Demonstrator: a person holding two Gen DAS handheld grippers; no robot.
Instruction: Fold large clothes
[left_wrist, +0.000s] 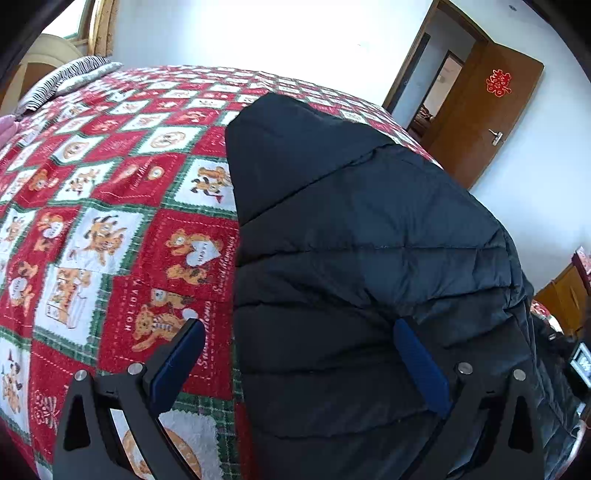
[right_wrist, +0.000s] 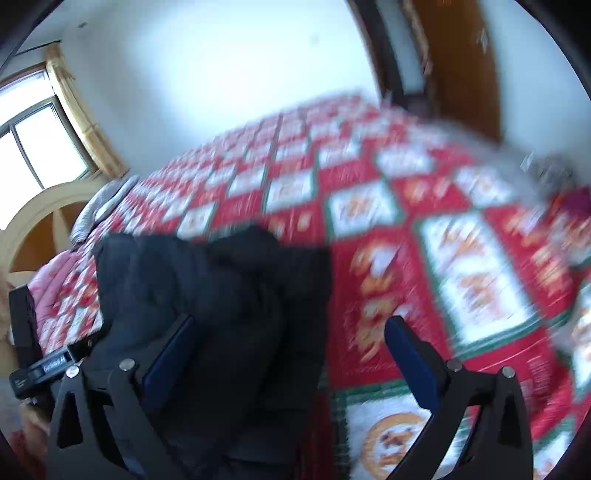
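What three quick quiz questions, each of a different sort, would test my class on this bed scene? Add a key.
1. True or false: the black jacket lies on the patterned blanket.
2. Is the right claw A) open, or B) clamped on the jacket?
3. Fill in: the wooden door stands ____.

Key: 1 true; 2 A; 3 open.

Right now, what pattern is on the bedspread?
Red, white and green checks with teddy bears on the bedspread; clearest in the left wrist view.
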